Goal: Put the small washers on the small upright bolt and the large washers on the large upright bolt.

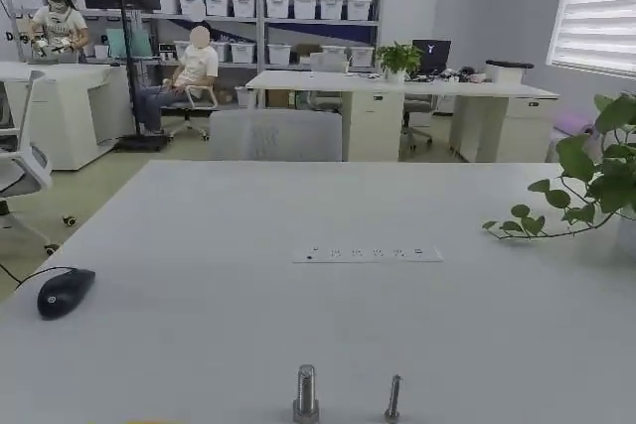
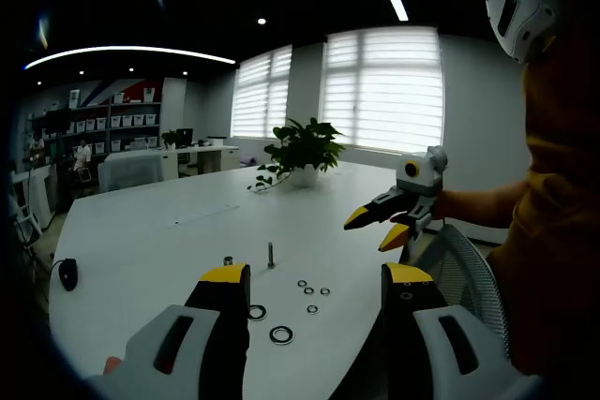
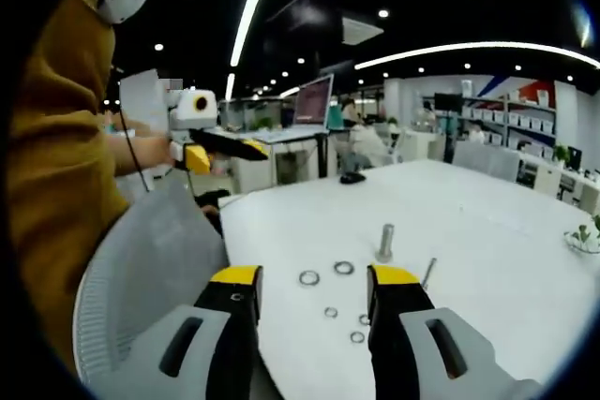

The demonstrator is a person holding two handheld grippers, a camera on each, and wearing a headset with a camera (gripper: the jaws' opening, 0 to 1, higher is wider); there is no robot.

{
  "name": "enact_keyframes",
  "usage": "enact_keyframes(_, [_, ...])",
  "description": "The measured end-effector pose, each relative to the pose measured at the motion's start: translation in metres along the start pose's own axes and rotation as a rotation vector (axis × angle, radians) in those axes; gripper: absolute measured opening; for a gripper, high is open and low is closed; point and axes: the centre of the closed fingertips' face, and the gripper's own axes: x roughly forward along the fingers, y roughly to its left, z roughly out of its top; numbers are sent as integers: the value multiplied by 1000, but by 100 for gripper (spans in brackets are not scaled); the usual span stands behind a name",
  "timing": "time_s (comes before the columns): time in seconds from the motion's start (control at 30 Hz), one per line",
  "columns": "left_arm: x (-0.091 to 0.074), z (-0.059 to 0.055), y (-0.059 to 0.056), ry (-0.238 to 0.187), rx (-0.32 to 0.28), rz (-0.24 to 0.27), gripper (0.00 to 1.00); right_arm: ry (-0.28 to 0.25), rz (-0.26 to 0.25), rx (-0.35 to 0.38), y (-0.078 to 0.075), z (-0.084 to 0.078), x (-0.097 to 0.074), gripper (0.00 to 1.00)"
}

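Note:
Two bolts stand upright near the table's front edge: the large bolt (image 1: 305, 391) (image 2: 228, 260) (image 3: 385, 243) and the thin small bolt (image 1: 394, 399) (image 2: 271, 255) (image 3: 428, 273). Flat on the table beside them lie two large washers (image 2: 256, 312) (image 3: 309, 278) and several small washers (image 2: 308, 291) (image 3: 330, 312). My left gripper (image 2: 315, 278) (image 3: 225, 147) hangs open and holds nothing, off the table's near edge. My right gripper (image 3: 314, 278) (image 2: 375, 229) is also open with nothing in it, back from the washers.
A black mouse (image 1: 66, 291) lies at the table's left. A potted plant (image 1: 591, 181) trails over the right side. A socket strip (image 1: 368, 254) sits mid-table. A grey chair back (image 3: 150, 250) stands under the grippers. People sit far behind.

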Motion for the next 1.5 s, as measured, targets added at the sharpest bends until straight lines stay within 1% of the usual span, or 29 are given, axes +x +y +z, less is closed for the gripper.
enact_keyframes(0.23, [3,0,-2,-1,1,-8,55,16,-12,2,-1,-5,-3,46])
enact_keyframes(0.37, [2,1,-1,-6,0,-6,55,13,-33,11,-5,-6,-8,46])
enact_keyframes(0.47, [1,-1,0,1,2,-7,55,26,-35,8,-4,-7,-8,45])
enact_keyframes(0.63, [2,-2,-2,-2,-3,-9,55,23,-41,16,-4,-8,-8,45])
enact_keyframes(0.73, [2,-3,-2,0,-3,-9,55,28,-33,15,-2,-8,-6,45])
enact_keyframes(0.83, [2,-3,-1,-2,-4,-8,55,51,-26,8,0,-12,-4,45])
enact_keyframes(0.97, [2,-2,-1,-5,-4,-4,55,48,-17,8,2,-11,-3,45])
enact_keyframes(1.1, [1,-4,-1,-2,-6,-2,55,57,-13,7,2,-12,-2,45])
enact_keyframes(1.23, [1,-5,0,-2,-7,3,55,85,-7,4,2,-17,-3,44])
enact_keyframes(1.5, [1,-5,0,2,-8,0,55,81,-5,8,3,-15,-2,44])
